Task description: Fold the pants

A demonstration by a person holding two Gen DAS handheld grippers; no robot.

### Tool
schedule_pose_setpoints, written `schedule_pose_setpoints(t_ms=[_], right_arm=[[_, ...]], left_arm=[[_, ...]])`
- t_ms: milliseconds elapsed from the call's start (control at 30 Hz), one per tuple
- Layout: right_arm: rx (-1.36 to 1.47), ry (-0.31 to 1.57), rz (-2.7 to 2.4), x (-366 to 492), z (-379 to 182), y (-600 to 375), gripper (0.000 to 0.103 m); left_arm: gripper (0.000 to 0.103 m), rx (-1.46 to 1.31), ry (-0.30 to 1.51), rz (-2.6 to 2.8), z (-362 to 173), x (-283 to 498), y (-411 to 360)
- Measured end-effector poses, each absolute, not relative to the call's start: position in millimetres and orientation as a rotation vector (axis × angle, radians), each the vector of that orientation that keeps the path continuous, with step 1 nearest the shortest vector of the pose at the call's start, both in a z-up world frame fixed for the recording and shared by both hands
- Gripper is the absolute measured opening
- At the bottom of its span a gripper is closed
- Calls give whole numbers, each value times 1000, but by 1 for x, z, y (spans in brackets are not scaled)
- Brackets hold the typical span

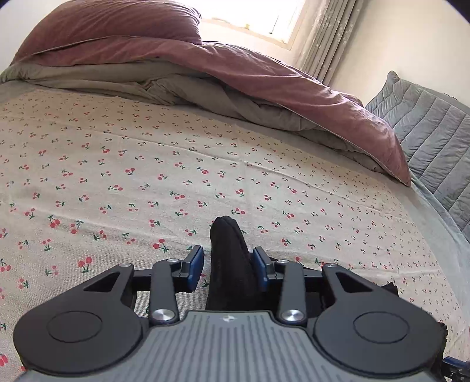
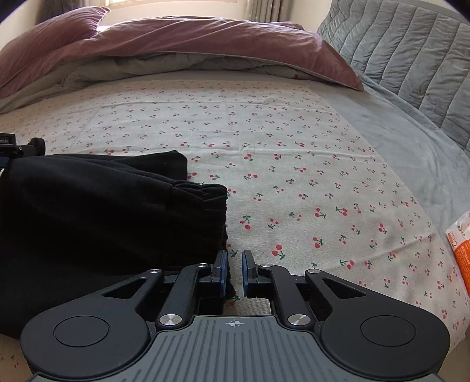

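A bed is seen in both wrist views, covered by a pale cherry-print sheet (image 1: 147, 164) that serves as the working surface. Beyond this sheet, a rumpled mauve duvet (image 1: 264, 76) with a grey-green underside is heaped along the far side, and a mauve pillow (image 1: 111, 23) is propped behind it. A bright window (image 1: 252, 17) is set in the wall behind the duvet, with a pale curtain (image 1: 329, 38) hanging beside it. To the right of the sheet, a grey quilted cover (image 2: 405, 50) is raised up, and a plain grey blanket (image 2: 396, 141) is spread below it. At the sheet's right edge, part of an orange and white packet (image 2: 459, 249) is visible.

The black pants (image 2: 102, 211) are laid on the near left part of the sheet in a thick folded bundle, the gathered elastic waistband facing right.

The left gripper (image 1: 228, 270) is held low over the sheet with its blue pads parted moderately; a raised fold of the black fabric stands between them, touching the right pad, while a gap is seen at the left pad, so a firm grasp cannot be confirmed.

The right gripper (image 2: 234, 271) is positioned at the waistband's near right corner, its pads narrowly apart. The left pad is touching the fabric edge; only sheet is seen in the gap.
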State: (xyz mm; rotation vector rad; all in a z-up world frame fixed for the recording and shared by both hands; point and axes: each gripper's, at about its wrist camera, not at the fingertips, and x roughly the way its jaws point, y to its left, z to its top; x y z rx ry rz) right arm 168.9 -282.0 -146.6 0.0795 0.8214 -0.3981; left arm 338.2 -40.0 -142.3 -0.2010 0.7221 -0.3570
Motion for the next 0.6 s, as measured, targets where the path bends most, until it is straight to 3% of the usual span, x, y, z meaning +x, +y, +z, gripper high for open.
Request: schedule_pose_setpoints(t_ms=[167, 267, 300, 333, 400, 467, 533, 567, 600], right_arm=[[246, 686, -350, 150, -125, -305, 16], [256, 587, -373, 154, -105, -315, 28], [252, 601, -343, 164, -101, -315, 33], [246, 637, -291, 178, -99, -315, 46], [253, 770, -214, 216, -108, -315, 63], [208, 885, -230, 246, -132, -311, 59], [196, 900, -231, 251, -148, -308, 42], [204, 891, -240, 249, -148, -308, 41], [177, 880, -268, 245, -146, -306, 25]], left_arm=[[24, -109, 605, -387, -121, 309, -38], [26, -25, 586, -507, -122, 289, -50], [28, 0, 607, -540, -126, 287, -56], [28, 24, 639, -549, -133, 287, -62], [28, 60, 674, -542, -149, 288, -70], [29, 163, 654, -540, -157, 284, -82], [29, 258, 632, -534, -160, 280, -90], [30, 276, 630, -529, -161, 280, -92], [30, 284, 629, -528, -161, 281, -93]])
